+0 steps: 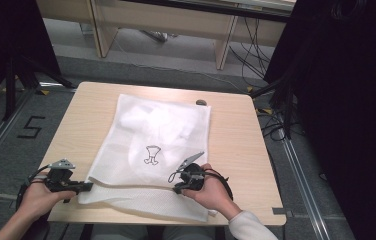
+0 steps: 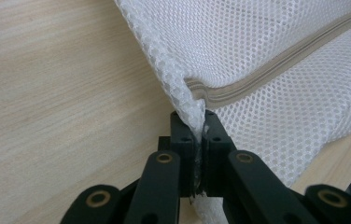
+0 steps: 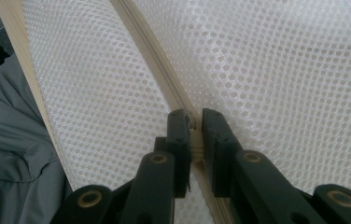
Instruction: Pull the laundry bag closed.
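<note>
I'm working in a lab or recording room. Beyond my tongs, past the wooden table point(image 1: 236, 125), black curtains point(image 1: 346, 100) hang, cables point(image 1: 256, 55) trail over grey carpet, and a taped "5" point(image 1: 30, 127) marks the floor.

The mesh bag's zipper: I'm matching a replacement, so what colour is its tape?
Beige, against the white mesh bag; the zipper shows best in the left gripper view.

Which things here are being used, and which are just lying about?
In use: white mesh bag; its zipper; left gripper, shut on the bag's corner; right gripper, shut on the zipper.
Lying about: small dark object at the table's far edge.
</note>
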`<state>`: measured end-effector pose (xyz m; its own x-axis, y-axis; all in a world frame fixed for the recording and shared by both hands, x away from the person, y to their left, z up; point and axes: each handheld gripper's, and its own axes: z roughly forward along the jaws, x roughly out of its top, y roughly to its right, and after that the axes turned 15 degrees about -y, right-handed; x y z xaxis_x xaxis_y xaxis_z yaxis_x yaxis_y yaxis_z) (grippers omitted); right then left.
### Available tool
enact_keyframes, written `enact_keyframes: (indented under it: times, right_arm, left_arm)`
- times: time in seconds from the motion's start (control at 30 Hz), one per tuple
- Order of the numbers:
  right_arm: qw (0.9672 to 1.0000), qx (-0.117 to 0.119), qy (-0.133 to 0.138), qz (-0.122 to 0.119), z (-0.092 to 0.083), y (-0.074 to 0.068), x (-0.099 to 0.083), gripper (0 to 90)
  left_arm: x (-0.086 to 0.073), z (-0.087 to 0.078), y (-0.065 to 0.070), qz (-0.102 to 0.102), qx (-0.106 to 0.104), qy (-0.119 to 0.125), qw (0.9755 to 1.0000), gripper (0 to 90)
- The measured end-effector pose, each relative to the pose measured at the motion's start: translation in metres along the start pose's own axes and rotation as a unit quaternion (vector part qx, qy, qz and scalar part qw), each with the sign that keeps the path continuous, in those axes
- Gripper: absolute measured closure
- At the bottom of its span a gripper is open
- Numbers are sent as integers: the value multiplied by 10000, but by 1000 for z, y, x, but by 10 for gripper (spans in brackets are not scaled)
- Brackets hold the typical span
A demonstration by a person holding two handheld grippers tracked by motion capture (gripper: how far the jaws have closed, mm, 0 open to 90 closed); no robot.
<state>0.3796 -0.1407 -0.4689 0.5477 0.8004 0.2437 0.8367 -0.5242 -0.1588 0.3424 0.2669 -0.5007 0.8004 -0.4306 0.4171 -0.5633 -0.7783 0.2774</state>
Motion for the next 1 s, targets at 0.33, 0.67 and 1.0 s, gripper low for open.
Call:
enact_keyframes:
  times: [0.33, 0.67, 1.0]
  right_arm:
    - [10000, 8, 18, 56, -2, 2, -5, 827]
    - [10000, 32, 25, 73, -4, 4, -9, 826]
    - [9996, 5, -1, 270, -6, 3, -15, 827]
  left_arm:
    - [1, 1, 0, -83, -13, -14, 10000, 854]
    - [1, 1, 1, -87, -3, -10, 10000, 854]
    - [1, 0, 0, -23, -18, -61, 10000, 854]
